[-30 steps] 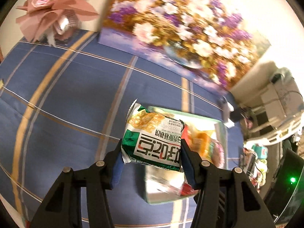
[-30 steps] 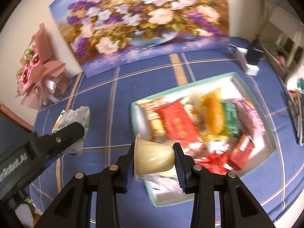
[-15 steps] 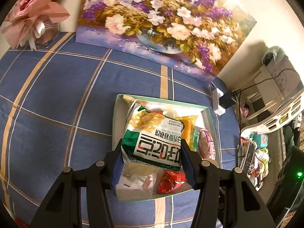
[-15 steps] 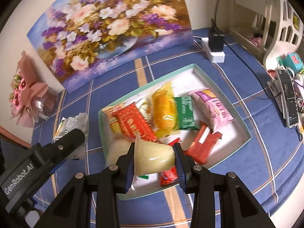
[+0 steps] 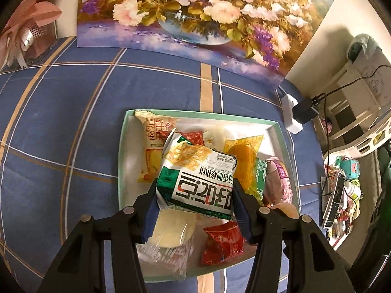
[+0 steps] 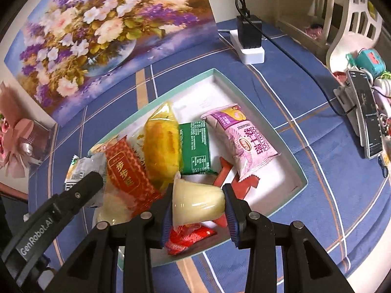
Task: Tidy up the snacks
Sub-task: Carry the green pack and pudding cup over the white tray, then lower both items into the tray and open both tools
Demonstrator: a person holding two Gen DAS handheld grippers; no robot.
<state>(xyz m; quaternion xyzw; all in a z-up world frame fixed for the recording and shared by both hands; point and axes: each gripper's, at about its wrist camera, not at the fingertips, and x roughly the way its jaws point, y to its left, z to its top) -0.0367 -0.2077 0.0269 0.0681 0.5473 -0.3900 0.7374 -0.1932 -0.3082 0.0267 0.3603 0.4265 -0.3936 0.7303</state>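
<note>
My left gripper [image 5: 195, 195] is shut on a green and white snack packet [image 5: 195, 183], held above the near half of the mint-rimmed tray [image 5: 122, 146]. In the right wrist view, my right gripper [image 6: 199, 207] is shut on a pale yellow jelly cup [image 6: 198, 202] over the tray's [image 6: 281, 131] near edge. The tray holds several snacks: a pink packet [image 6: 246, 141], a green packet [image 6: 195, 151], a yellow pastry [image 6: 161, 144], red packets [image 6: 127, 173]. The left gripper's finger [image 6: 85, 188] and its packet show at the tray's left side.
The tray lies on a blue plaid tablecloth [image 5: 61, 122]. A flower painting [image 5: 195, 17] leans on the wall behind. A pink bouquet [image 5: 27, 31] stands at the back left. A white power strip with a black adapter [image 6: 249, 41] and a cluttered shelf [image 6: 361, 97] are on the right.
Both grippers have travelled over to the tray with their snacks and sunk a little. The tray now lies straight below them and looks larger.
</note>
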